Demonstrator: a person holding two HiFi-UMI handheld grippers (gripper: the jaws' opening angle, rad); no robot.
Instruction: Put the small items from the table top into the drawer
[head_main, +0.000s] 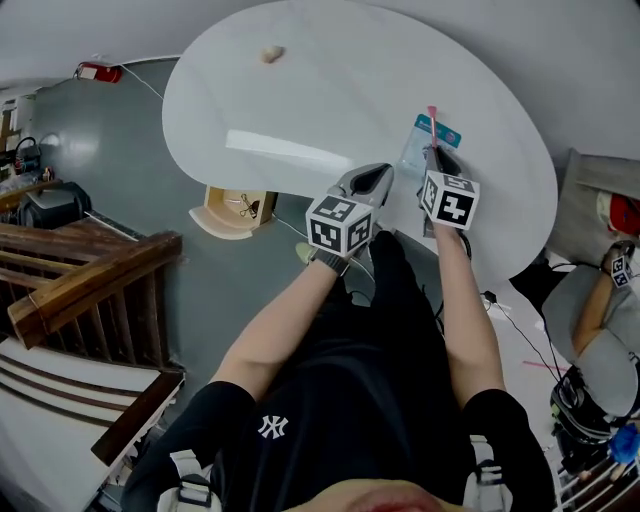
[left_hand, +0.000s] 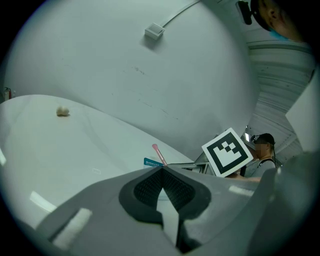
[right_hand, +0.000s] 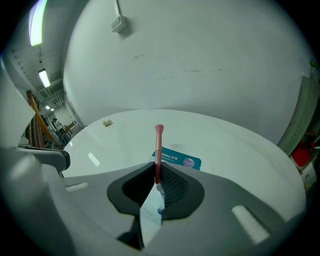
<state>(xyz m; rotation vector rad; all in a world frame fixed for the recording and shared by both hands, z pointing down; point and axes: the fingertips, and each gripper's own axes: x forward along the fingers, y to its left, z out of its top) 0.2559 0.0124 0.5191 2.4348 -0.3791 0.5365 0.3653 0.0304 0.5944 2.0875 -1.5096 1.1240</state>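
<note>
Pink stick (right_hand: 158, 150) sits clamped in the jaws of the right gripper (right_hand: 156, 176) over the worktop (right_hand: 240, 150), near a blue-labelled packet (right_hand: 177, 159), while the left gripper (left_hand: 161, 172) has its jaws together and empty; the pick-up appears made, and the next move calls for carrying the stick to the open drawer (head_main: 235, 212).

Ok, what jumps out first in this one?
The pink stick poking out of the shut right gripper, with a blue-labelled packet lying on the white table beneath it. Next comes a lone beige lump at the table's far end, and the open drawer below the table's left edge. The left gripper is shut and empty.
</note>
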